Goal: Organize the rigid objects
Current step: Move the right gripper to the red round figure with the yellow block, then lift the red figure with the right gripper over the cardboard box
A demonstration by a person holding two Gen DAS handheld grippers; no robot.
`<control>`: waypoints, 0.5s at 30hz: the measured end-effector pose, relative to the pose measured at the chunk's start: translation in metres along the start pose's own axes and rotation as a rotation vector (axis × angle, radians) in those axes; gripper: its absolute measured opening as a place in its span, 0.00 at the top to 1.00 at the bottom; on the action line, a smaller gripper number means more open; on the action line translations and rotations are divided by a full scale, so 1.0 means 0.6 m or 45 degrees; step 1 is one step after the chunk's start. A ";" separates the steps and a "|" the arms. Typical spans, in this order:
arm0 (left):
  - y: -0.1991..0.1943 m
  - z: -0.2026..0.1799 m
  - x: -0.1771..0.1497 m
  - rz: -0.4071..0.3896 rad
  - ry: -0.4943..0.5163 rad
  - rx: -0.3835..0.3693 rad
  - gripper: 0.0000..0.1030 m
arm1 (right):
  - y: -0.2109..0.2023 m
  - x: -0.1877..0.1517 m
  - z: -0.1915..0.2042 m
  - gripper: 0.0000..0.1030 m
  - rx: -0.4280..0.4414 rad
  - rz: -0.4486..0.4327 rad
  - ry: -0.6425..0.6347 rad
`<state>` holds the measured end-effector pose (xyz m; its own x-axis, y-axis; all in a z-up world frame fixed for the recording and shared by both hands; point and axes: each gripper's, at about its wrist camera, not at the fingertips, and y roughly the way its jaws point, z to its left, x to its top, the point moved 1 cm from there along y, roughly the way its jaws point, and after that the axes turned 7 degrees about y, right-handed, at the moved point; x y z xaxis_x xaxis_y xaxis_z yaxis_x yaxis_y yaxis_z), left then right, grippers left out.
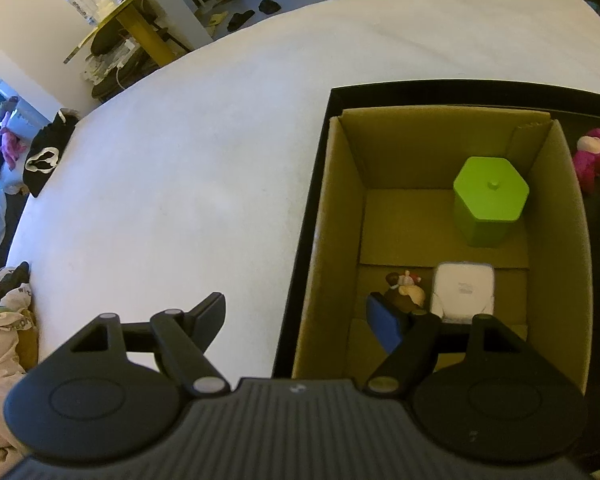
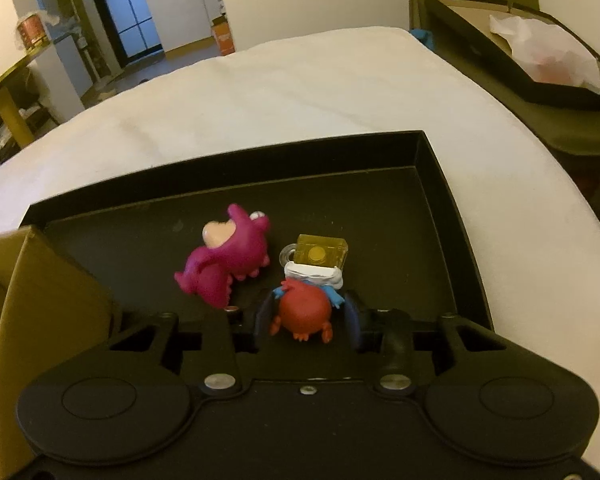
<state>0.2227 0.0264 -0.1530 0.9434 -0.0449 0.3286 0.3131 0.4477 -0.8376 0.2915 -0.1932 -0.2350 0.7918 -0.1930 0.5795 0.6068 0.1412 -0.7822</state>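
right tongs gripping red figure, black tray

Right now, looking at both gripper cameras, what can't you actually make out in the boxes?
- Brown figure in the cardboard box, left wrist view: small, partly hidden by the left hand-held gripper finger.
- White box label, same view: too small to read.
- Pink toy, same view: cut off by the frame edge.
- Red figure's front, right wrist view: faces away, clamped in the right hand-held gripper.
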 end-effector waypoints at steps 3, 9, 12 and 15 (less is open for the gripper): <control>0.000 0.003 -0.005 0.000 -0.011 -0.014 0.26 | -0.012 -0.002 0.002 0.64 0.015 0.018 0.000; 0.005 0.013 -0.015 0.001 -0.045 -0.045 0.26 | -0.050 0.000 0.009 0.64 0.053 0.003 -0.023; 0.006 0.016 -0.022 -0.001 -0.060 -0.063 0.26 | -0.069 -0.005 0.008 0.64 0.064 -0.007 -0.029; 0.006 0.018 -0.029 -0.002 -0.068 -0.080 0.26 | -0.082 -0.014 0.004 0.64 0.065 -0.001 -0.023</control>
<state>0.2062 0.0385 -0.1572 0.9361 0.0027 0.3516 0.3227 0.3907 -0.8621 0.2549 -0.1962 -0.2009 0.7923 -0.1759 0.5842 0.6096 0.1902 -0.7696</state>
